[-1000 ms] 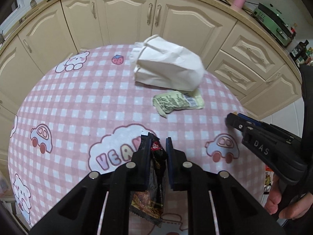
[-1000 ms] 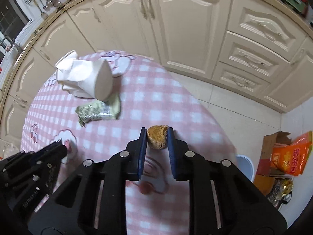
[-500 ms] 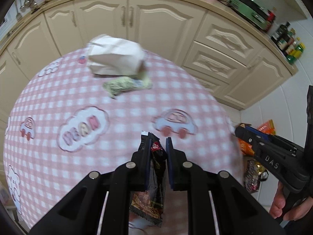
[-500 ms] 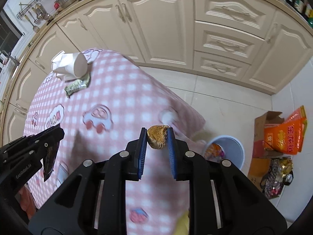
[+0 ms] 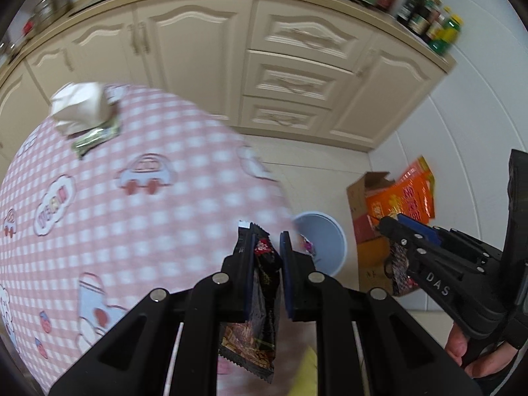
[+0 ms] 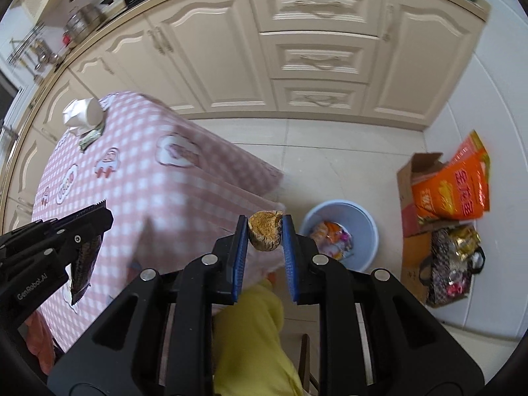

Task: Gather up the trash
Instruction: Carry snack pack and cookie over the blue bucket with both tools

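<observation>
Left wrist view: the left gripper (image 5: 265,247), at lower centre, was clamped on a dark snack wrapper (image 5: 260,300) hanging down between its jaws. The right gripper (image 5: 389,227), lettered "DAS", entered at right. Right wrist view: the right gripper (image 6: 265,231) pinched a brown crumbly lump (image 6: 265,235) beside the blue bin (image 6: 366,221); "GenRobot.AI" marked the left gripper (image 6: 102,214). An orange bag (image 6: 458,188) bore Chinese characters.

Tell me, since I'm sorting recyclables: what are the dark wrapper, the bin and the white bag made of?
Dark wrapper: probably plastic film, glossy, with crimped, zigzag-cut ends. Bin: likely molded plastic, smooth pale blue. White bag: seemingly paper, matte and stiffly creased, though blurred.
</observation>
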{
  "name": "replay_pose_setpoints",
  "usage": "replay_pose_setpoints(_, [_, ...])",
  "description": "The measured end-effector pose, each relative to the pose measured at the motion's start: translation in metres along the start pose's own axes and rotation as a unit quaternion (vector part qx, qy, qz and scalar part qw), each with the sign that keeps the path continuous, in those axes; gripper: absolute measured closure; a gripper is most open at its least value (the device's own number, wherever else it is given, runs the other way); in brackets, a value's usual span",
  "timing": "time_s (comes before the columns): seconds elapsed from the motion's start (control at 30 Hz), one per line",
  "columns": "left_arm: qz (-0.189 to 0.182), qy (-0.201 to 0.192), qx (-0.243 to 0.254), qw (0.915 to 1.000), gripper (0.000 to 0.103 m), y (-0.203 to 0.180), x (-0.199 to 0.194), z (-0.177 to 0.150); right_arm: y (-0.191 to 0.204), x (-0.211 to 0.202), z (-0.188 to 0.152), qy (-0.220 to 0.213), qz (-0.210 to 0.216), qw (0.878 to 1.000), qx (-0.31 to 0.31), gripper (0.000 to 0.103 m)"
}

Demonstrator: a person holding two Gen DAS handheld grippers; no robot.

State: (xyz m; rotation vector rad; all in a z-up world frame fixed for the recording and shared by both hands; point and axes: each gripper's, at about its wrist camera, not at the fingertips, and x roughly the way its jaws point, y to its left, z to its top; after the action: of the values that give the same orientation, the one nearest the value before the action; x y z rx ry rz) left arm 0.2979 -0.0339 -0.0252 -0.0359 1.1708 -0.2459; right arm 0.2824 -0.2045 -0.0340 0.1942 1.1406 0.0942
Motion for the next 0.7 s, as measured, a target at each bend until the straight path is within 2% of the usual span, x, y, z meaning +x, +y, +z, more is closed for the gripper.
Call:
replay_pose_setpoints(0.23, [-0.012,0.020,0.050,0.9985,0.089,-0.067,0.017,-0.008,-0.058,-0.009,-0.021,-0.001,-0.011,0.999,0.045,0.082])
replay_pose_setpoints(0.53, [-0.024,0.061,0.096,0.9932,0.089,-0.134,0.055,-0.012,-0.130,0.005,-0.049,0.019,-0.027,0.993,0.111,0.082])
replay_pose_setpoints(0.7, [-0.033,0.071,0.121,0.9896,0.089,-0.172,0.075,-0.008,-0.163,0.013,-0.062,0.032,-0.030,0.989,0.143,0.082])
